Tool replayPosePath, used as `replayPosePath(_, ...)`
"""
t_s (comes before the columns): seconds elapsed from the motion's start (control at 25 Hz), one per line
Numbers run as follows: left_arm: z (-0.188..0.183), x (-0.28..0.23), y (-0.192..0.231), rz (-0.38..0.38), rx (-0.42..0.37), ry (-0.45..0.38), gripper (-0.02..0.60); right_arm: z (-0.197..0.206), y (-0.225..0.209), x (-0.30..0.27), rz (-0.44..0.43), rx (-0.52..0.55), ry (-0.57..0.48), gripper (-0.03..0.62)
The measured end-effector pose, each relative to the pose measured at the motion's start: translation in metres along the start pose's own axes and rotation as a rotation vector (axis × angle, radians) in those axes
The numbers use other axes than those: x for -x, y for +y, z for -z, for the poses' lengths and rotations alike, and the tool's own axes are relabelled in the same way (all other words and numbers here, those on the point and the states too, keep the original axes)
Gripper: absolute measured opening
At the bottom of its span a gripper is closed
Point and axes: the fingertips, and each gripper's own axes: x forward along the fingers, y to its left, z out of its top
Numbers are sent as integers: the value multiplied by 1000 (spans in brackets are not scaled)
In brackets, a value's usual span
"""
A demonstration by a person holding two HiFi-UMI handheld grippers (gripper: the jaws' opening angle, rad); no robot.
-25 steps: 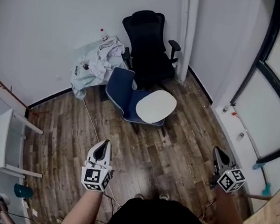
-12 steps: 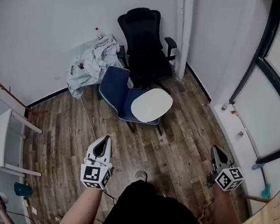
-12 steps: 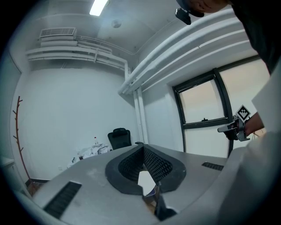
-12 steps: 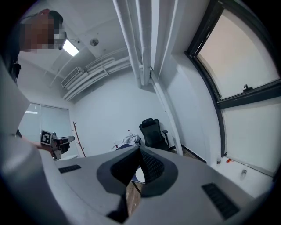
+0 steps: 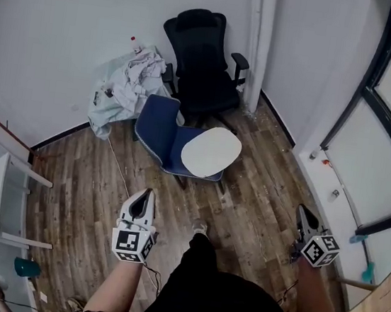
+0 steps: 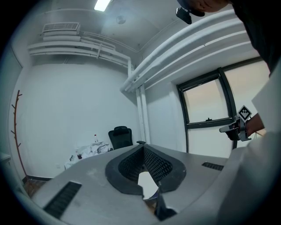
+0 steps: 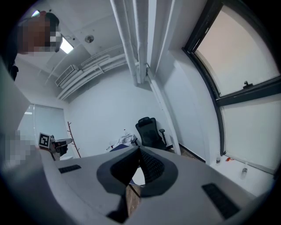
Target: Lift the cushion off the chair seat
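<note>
Ahead, the cushion (image 5: 211, 152) lies on the chair (image 5: 158, 127), far from left tool (image 5: 149, 195) and right tool (image 5: 303, 209), both closed.

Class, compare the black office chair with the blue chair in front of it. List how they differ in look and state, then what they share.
The black office chair has armrests and a tall back; the blue chair has a lower back and no armrests visible. The black office chair's seat is bare; the blue chair's seat carries a white cushion. Both stand upright on the wood floor.
</note>
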Motion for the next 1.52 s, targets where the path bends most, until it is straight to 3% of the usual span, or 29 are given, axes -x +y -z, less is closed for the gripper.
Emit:
replayPosePath(0.44,3,-102,51,36,1,-7,5,-2,-29,-85,55,-18,52,11)
replayPosePath(0.96,-4,-230,130,67,22,-47,5,-59,-24,-233,66,-3,51,11)
replayPosePath(1.32,12,-307,188,81,42,-14,5,-79,-26,-323,98,20,48,11)
replayPosePath(1.52,16,-355,199,123,52,-4,5,-86,-28,-368,102,36,56,11)
